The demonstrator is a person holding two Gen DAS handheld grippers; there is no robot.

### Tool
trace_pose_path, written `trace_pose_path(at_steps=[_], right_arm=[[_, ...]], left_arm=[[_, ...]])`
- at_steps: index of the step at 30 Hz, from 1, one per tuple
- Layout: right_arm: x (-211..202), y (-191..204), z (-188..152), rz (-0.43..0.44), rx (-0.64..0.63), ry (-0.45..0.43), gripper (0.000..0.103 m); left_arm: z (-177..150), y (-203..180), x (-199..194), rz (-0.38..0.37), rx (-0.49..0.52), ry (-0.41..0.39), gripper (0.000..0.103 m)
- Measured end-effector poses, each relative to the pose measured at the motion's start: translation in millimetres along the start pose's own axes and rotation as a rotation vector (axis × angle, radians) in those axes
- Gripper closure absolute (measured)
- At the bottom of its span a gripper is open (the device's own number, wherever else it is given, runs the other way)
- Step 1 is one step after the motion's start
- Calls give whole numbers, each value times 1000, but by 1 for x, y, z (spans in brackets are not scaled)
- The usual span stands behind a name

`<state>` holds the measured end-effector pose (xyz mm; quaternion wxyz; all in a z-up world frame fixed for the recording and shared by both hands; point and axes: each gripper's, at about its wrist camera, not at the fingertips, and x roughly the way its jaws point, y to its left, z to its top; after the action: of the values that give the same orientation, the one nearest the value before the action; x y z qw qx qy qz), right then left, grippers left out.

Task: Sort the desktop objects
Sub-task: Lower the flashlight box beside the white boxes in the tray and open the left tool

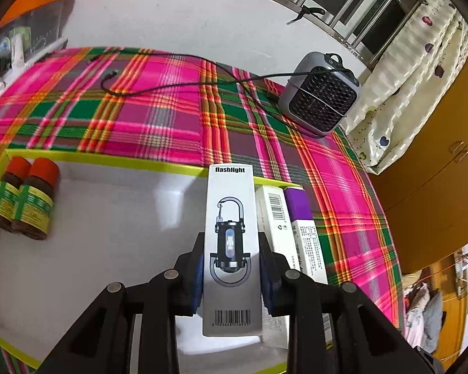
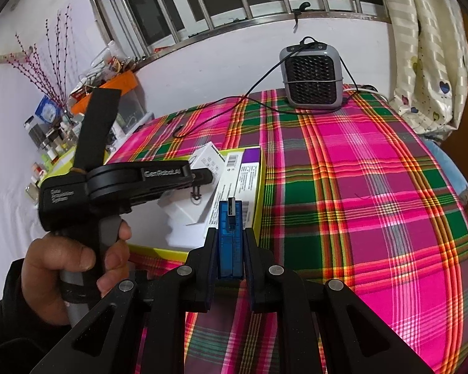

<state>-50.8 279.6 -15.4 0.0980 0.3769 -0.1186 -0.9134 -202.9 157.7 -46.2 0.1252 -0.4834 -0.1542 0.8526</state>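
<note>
Above the tray [image 1: 115, 155], left hand-held gripper [image 1: 231, 258] tilts down, clamping flashlight box [image 1: 231, 218].

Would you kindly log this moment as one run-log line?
left gripper: shut on flashlight box over tray | right gripper: shut on blue USB device

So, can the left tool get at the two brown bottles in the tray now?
Probably not yet: the left tool is shut on the flashlight box. The path to the bottles looks free.

woven plaid tablecloth [image 1: 159, 115], smooth cardboard flashlight box [image 1: 231, 218].
</note>
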Motion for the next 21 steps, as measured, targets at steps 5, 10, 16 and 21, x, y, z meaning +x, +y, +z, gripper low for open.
trace_pose_path(at_steps=[5,10,16,21], right_arm=[[-1,-2,-2,-9,3,0,87],[0,-1,-2,-7,2,3,87],[0,-1,-2,-8,0,3,87],[1,0,-2,-12,1,7,87]], left_arm=[[-1,3,-5,-52,-24,-7,69],[-1,4,-12,-81,-27,-25,64],[-3,9,-9,-130,-46,7,67],[-2,8,-8,-142,-43,7,66]])
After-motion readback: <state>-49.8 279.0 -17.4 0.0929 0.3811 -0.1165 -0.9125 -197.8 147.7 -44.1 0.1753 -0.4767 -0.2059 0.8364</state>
